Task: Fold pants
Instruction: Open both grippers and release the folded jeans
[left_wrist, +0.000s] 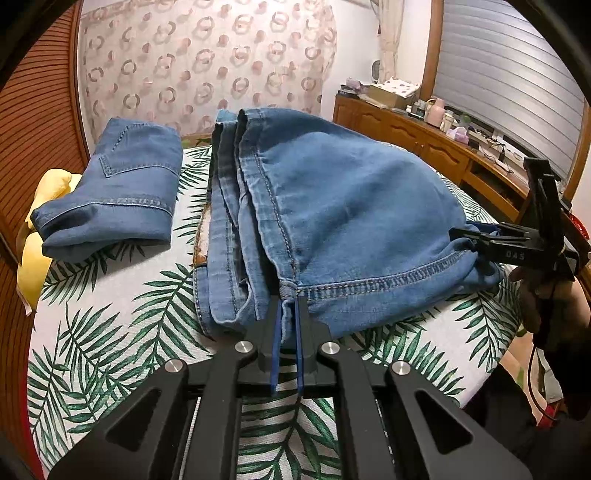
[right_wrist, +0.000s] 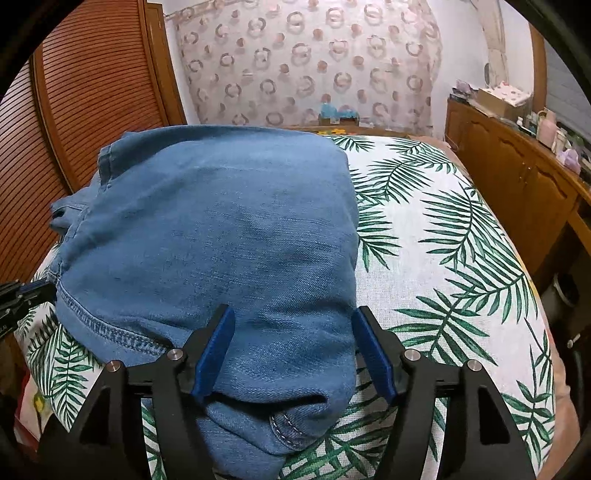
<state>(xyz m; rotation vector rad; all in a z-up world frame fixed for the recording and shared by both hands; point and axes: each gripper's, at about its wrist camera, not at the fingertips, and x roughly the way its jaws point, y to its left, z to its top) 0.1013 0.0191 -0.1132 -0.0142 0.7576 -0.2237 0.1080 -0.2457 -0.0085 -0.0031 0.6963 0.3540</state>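
Folded jeans (left_wrist: 332, 206) lie on my palm-print bedspread (left_wrist: 110, 332); my left gripper (left_wrist: 288, 314) clamps the hem, my right gripper (right_wrist: 295, 354) stands released around a corner; tugging left alone could undo the fold

A home bedroom: a bed with a palm-leaf sheet (right_wrist: 443, 258) fills the middle, a ring-patterned curtain (right_wrist: 306, 62) hangs at twelve o'clock, slatted wooden wardrobe doors (right_wrist: 92, 110) stand at ten, and a cluttered wooden sideboard (right_wrist: 517, 177) at two.
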